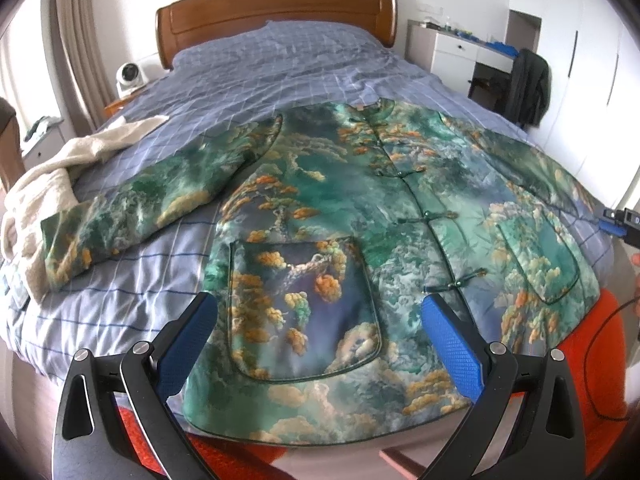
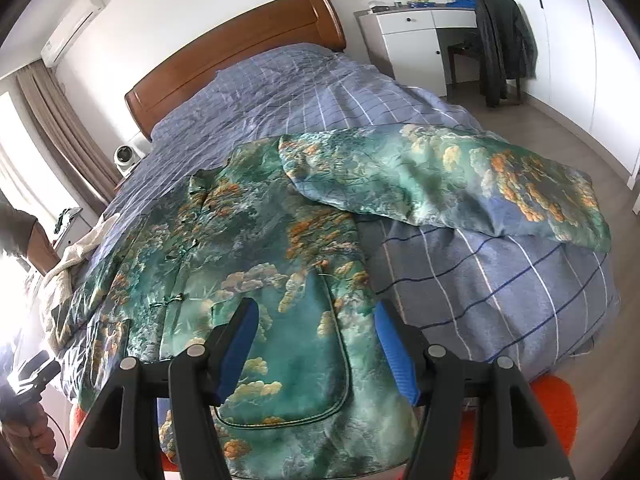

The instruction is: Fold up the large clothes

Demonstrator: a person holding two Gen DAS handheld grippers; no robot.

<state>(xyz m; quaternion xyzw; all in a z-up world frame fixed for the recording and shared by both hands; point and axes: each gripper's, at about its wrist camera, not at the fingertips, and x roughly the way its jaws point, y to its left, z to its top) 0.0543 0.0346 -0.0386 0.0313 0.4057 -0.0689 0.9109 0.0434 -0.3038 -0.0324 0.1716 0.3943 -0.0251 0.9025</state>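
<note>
- The jacket [image 1: 360,216] lies flat and face up on the bed [image 1: 248,80], its collar toward the headboard [image 1: 276,12] and its hem at the foot edge nearest me; its long axis runs along the bed's length.
- Both sleeves spread out sideways: one [image 1: 132,204] reaches toward the cream towel [image 1: 48,192], the other [image 2: 448,176] lies across the checked duvet toward the wardrobe side.
- My left gripper [image 1: 320,344] tilts downward over the hem, its blue pads wide apart on either side of the patch pocket [image 1: 304,308], holding nothing.
- My right gripper [image 2: 316,352] also tilts downward over the other pocket [image 2: 296,360], its fingers partly spread with no cloth pinched between them.
- Whether either pocket holds anything, I cannot tell.
</note>
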